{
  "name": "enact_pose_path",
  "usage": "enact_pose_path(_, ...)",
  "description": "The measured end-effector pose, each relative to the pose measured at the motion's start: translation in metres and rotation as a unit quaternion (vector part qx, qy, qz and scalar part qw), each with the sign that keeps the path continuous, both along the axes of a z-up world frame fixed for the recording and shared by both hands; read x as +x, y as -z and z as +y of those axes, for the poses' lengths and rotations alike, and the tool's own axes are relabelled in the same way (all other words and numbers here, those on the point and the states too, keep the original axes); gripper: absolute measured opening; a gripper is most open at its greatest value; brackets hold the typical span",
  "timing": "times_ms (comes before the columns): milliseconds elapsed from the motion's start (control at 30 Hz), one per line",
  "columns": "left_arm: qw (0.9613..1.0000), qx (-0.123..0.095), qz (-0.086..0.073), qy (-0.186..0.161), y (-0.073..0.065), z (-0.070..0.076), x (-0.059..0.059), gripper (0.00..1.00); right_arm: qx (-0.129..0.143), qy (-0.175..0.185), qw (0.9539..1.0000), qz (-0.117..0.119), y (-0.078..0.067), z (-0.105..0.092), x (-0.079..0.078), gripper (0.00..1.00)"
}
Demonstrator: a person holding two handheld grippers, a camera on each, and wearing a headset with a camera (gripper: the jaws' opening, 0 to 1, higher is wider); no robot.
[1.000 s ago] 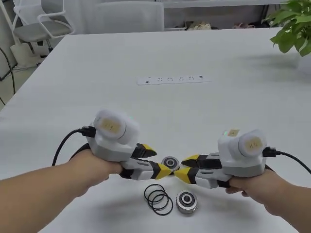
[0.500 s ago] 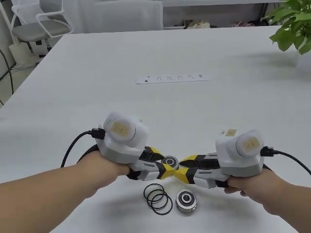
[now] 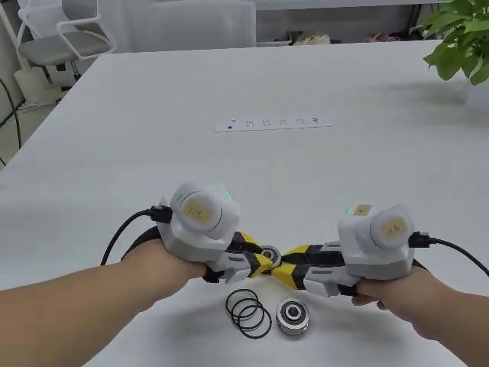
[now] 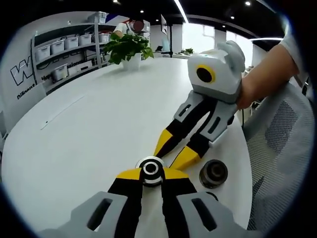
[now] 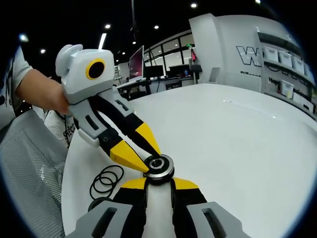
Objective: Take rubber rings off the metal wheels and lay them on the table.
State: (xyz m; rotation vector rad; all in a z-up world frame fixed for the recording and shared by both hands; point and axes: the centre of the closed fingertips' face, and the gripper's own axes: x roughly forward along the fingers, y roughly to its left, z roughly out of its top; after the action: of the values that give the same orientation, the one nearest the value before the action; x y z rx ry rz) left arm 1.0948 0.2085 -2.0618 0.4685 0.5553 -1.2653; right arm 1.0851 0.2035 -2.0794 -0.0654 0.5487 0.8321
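Observation:
A small metal wheel (image 3: 268,254) with a black rubber rim hangs just above the table, pinched from both sides. My left gripper (image 3: 260,261) comes in from the left and is shut on the wheel's edge (image 5: 159,167). From the right, my right gripper (image 3: 282,261) is shut on the same wheel (image 4: 150,168). In the right gripper view the left gripper (image 5: 151,161) meets my right gripper (image 5: 159,181) at the wheel. A second metal wheel (image 3: 293,316) lies flat on the table below them. Three black rubber rings (image 3: 248,312) lie overlapping beside it.
The white table (image 3: 153,153) stretches far ahead. A white power strip (image 3: 273,123) lies mid-table. A potted plant (image 3: 458,38) stands at the far right corner, and office chairs (image 3: 61,38) sit beyond the far edge. Cables trail from both grippers.
My left gripper has slid right and its jaws, spread a second ago, have shut on the wheel. The right gripper has held still with the wheel.

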Motion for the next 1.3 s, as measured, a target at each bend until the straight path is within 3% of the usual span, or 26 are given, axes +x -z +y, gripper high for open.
enact_pose_path(267, 1.0000, 0.005, -0.005, -0.004, 0.001, 0.000, 0.002, 0.07, -0.008, 0.001, 1.0000, 0.002, 0.000, -0.001, 0.000, 0.13)
enact_pose_path(400, 1.0000, 0.004, -0.005, -0.006, 0.001, 0.000, 0.002, 0.07, -0.016, -0.001, 0.9999, 0.004, 0.003, -0.004, -0.002, 0.00)
enact_pose_path(533, 0.9999, 0.005, -0.008, -0.008, 0.001, 0.000, 0.002, 0.07, -0.017, 0.006, 0.9998, 0.008, 0.002, -0.006, -0.001, 0.00)
enact_pose_path(700, 0.9999, 0.007, -0.011, -0.009, 0.001, 0.000, 0.002, 0.07, 0.039, 0.049, 0.9967, 0.052, 0.002, -0.008, 0.000, 0.00)
enact_pose_path(800, 0.9999, 0.008, -0.010, -0.009, 0.001, 0.000, 0.000, 0.07, 0.053, 0.065, 0.9948, 0.058, 0.001, -0.013, 0.003, 0.00)
enact_pose_path(900, 0.9999, 0.007, -0.011, -0.009, 0.001, 0.000, -0.001, 0.07, 0.089, 0.092, 0.9893, 0.070, -0.005, -0.016, 0.007, 0.00)
enact_pose_path(1300, 0.9997, 0.014, -0.016, -0.011, 0.001, -0.001, -0.001, 0.06, 0.119, 0.099, 0.9853, 0.071, -0.015, -0.011, 0.009, 0.00)
